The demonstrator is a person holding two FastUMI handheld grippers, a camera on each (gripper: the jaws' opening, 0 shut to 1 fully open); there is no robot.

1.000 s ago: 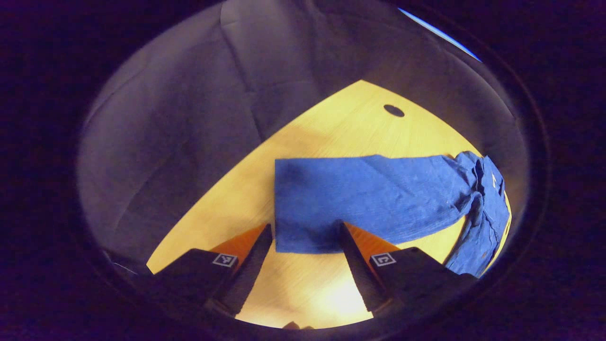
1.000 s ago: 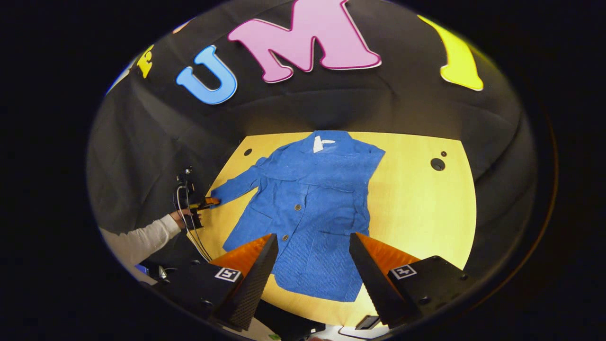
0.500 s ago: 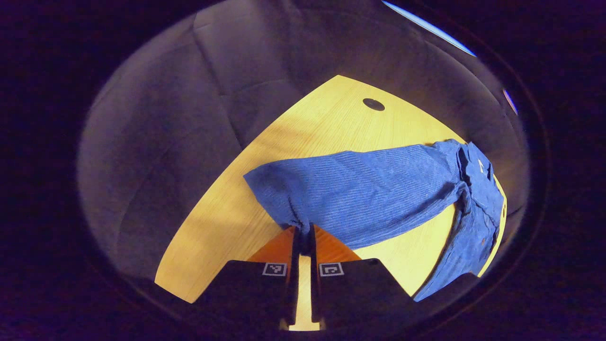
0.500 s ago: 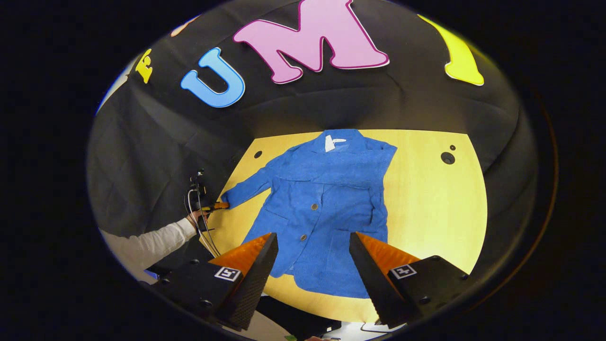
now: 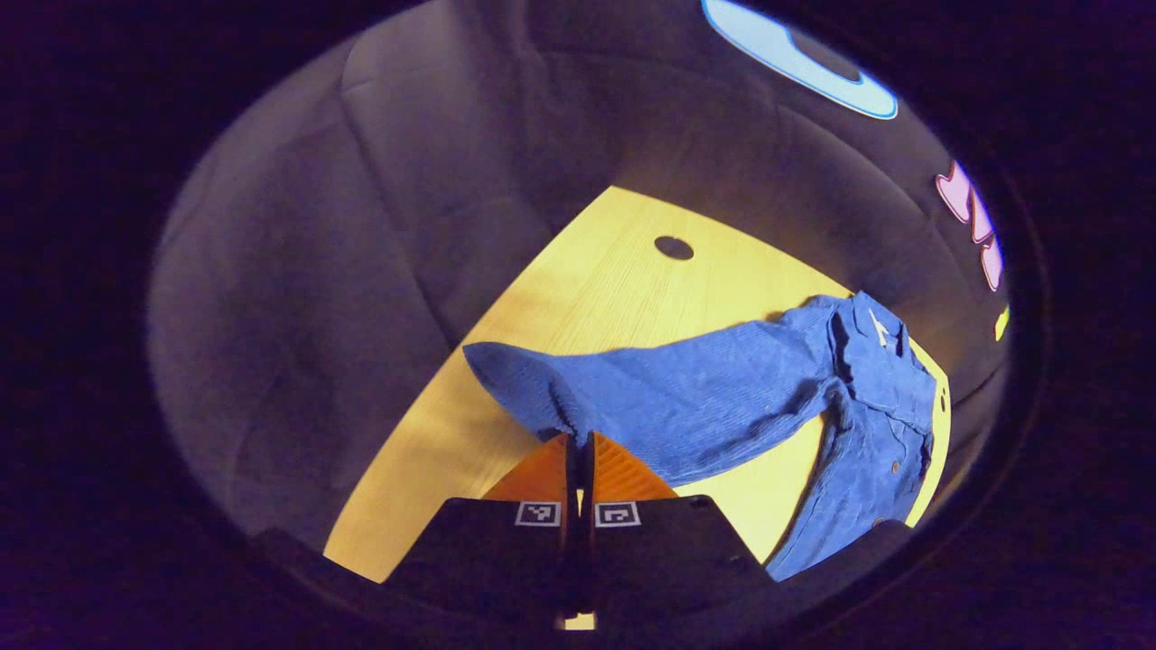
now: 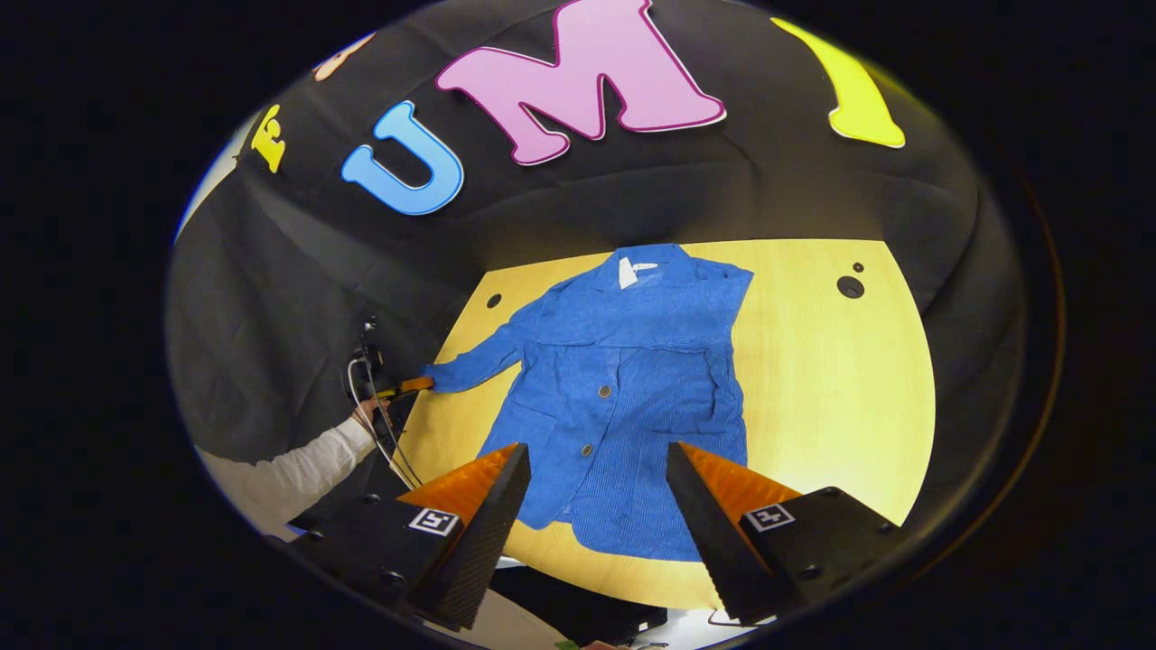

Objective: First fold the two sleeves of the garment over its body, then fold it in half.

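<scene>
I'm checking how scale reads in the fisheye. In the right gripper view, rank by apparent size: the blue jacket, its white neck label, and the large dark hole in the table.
1. blue jacket
2. white neck label
3. dark hole, looking nearly the label's size, so that order is unsure.

Item one on my list: a yellow wood-grain surface [image 6: 831, 379] with round dark holes [image 6: 850, 287] near its far corners. Item two: a blue buttoned jacket [image 6: 632, 379], lying flat on it, collar farthest from me.
</scene>
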